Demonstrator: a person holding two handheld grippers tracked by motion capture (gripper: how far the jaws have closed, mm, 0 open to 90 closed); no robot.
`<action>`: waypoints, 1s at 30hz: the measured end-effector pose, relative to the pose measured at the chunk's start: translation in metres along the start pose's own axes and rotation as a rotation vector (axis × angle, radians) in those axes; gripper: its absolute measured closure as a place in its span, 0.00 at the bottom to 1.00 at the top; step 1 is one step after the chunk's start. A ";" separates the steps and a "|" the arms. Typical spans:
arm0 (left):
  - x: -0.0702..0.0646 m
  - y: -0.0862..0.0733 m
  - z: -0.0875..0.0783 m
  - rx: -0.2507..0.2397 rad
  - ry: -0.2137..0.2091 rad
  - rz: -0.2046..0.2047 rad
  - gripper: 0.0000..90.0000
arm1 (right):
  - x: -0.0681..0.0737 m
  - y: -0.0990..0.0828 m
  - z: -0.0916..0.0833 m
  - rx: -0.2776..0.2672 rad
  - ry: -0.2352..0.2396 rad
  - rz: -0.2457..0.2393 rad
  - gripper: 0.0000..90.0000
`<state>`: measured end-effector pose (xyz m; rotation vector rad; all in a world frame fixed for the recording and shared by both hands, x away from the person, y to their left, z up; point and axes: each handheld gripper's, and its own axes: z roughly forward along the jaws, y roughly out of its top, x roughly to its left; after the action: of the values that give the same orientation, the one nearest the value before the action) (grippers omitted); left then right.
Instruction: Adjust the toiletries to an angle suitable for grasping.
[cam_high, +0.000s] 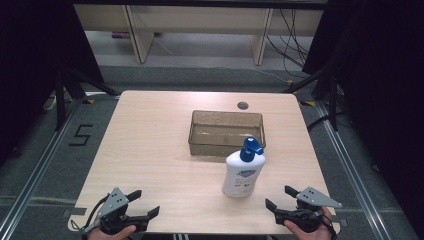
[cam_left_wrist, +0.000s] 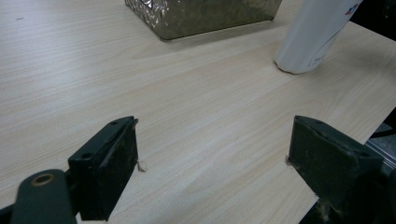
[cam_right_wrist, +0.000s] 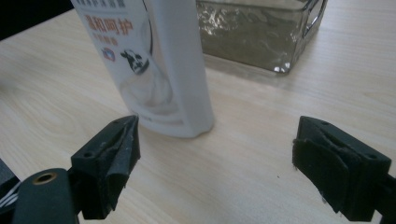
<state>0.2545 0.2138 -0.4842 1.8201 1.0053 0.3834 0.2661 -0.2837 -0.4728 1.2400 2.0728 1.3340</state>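
At near table edge: left tongs (cam_high: 142, 202), right tongs (cam_high: 280, 197) wide open, empty.

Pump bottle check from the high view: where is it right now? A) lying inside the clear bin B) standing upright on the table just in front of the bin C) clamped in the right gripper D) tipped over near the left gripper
B: the pump bottle stands upright on the table, just in front of the clear bin, with both grippers open and apart from it.
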 end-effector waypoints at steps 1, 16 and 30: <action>0.000 0.000 0.000 0.004 -0.003 0.007 0.17 | -0.001 0.000 0.001 -0.019 0.008 -0.006 0.17; 0.000 0.000 -0.001 0.009 0.007 0.002 0.17 | 0.014 0.018 -0.009 -0.111 0.035 -0.077 0.17; 0.001 -0.001 -0.001 0.010 0.013 -0.005 0.17 | 0.022 0.029 -0.017 -0.141 0.061 -0.073 0.22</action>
<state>0.2539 0.2151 -0.4844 1.8259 1.0220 0.3876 0.2558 -0.2699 -0.4368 1.0679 2.0053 1.4734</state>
